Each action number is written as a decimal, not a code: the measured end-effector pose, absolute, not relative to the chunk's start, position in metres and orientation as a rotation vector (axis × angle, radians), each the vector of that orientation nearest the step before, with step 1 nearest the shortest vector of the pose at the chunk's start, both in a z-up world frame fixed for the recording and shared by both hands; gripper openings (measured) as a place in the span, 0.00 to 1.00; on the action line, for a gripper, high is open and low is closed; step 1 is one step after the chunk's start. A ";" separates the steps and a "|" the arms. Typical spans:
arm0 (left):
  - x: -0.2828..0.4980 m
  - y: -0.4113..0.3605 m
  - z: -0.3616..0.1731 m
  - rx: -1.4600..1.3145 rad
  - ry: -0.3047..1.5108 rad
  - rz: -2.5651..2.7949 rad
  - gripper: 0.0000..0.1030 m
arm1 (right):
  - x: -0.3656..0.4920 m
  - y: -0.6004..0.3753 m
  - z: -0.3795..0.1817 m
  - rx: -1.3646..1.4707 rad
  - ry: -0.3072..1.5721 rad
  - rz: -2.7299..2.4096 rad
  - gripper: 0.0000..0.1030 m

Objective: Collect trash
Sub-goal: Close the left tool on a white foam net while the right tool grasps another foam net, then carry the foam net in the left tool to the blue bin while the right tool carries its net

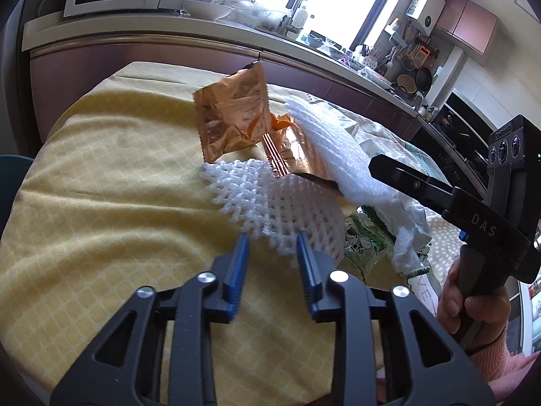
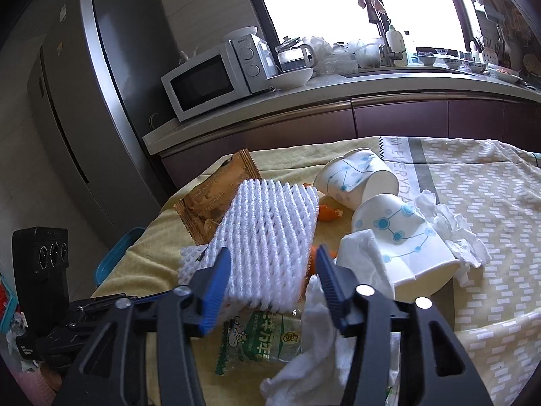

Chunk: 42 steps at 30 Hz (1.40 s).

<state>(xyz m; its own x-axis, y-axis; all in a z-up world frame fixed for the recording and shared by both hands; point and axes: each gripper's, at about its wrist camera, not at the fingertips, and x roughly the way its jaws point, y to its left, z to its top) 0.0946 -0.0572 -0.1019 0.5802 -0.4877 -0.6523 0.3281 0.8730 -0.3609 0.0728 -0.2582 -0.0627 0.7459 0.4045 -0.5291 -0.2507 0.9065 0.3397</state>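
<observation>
Foam net point(image 2: 267, 237) lies on yellow cloth point(image 1: 101, 176), leaning on brown wrapper point(image 1: 233, 115). Right gripper point(image 2: 274, 267) clamps the net's near end; left gripper point(image 1: 272, 247), jaws half apart w/ nothing between, sits just before a 2nd net point(image 1: 270, 199).

- A home kitchen.
- A long counter point(image 2: 372, 88) runs under a bright window point(image 2: 321, 0).
- On the counter: microwave point(image 2: 209, 81), kettle point(image 2: 294, 55), bowls, sink tap point(image 2: 382, 34).
- Fridge point(image 2: 88, 101) at the counter's left end.
- Oven point(image 1: 456, 135) at its right end; pans hang above.
</observation>
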 end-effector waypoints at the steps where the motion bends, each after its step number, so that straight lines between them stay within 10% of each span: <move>1: 0.096 -0.058 -0.102 -0.213 0.827 -0.488 0.38 | 0.075 -0.257 -0.063 0.249 0.638 0.362 0.56; 6: 0.104 -0.063 -0.106 -0.251 0.856 -0.538 0.37 | 0.088 -0.254 -0.070 0.255 0.682 0.383 0.54; 10: 0.107 -0.061 -0.109 -0.277 0.868 -0.552 0.10 | 0.088 -0.253 -0.070 0.254 0.679 0.402 0.28; 16: 0.105 -0.052 -0.103 -0.286 0.826 -0.563 0.02 | 0.078 -0.258 -0.056 0.263 0.623 0.423 0.23; 31: 0.057 -0.001 -0.059 -0.192 0.720 -0.501 0.02 | 0.072 -0.265 -0.036 0.284 0.561 0.425 0.28; 42: 0.046 0.040 -0.068 -0.185 0.727 -0.413 0.02 | 0.075 -0.258 -0.045 0.251 0.590 0.429 0.12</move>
<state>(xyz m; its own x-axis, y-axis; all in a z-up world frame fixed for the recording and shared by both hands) 0.0457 0.0404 -0.0683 0.6715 -0.4274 -0.6053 0.3006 0.9038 -0.3047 0.0746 -0.2580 -0.0446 0.7468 0.4578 -0.4824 -0.3171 0.8827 0.3468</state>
